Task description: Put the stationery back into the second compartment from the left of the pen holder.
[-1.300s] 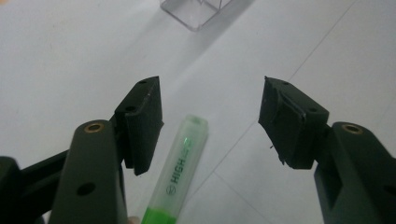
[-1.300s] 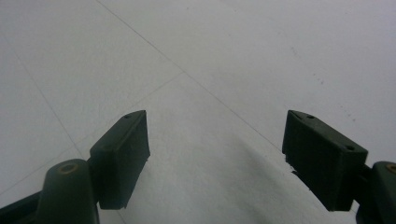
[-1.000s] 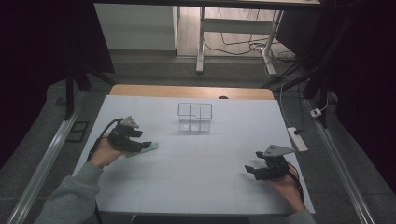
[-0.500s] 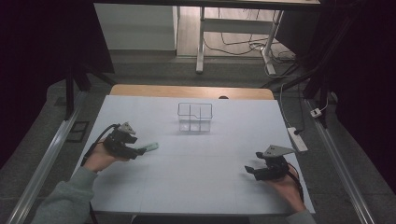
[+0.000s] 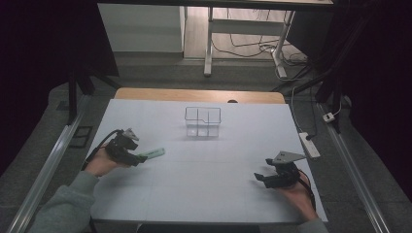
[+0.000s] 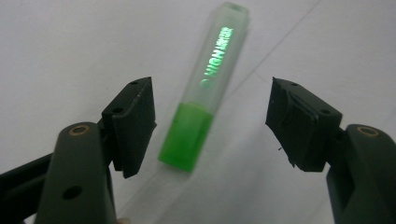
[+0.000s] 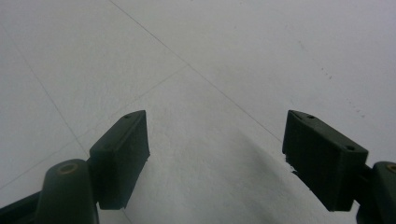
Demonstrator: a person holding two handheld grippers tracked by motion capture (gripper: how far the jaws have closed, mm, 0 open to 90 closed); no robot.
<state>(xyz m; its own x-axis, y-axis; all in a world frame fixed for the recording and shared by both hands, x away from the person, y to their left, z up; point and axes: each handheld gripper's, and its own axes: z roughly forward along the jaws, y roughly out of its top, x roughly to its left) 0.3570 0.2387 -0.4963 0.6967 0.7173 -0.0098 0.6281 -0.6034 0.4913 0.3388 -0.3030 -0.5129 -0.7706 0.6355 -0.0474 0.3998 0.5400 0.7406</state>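
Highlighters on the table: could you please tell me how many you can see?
1. A green highlighter lies on the white table, near its left side, just ahead of the left gripper, between its open fingers. None seems hidden.

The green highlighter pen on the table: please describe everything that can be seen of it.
The green highlighter pen is a flat-sided plastic marker with a solid bright green cap end and a translucent body bearing glowing green lettering. It lies flat on the white table surface, on the person's left side, its cap end pointing toward the left tool. That tool's two black jaws stand open on either side of the cap end, without touching it. Nothing else touches the pen but the table.
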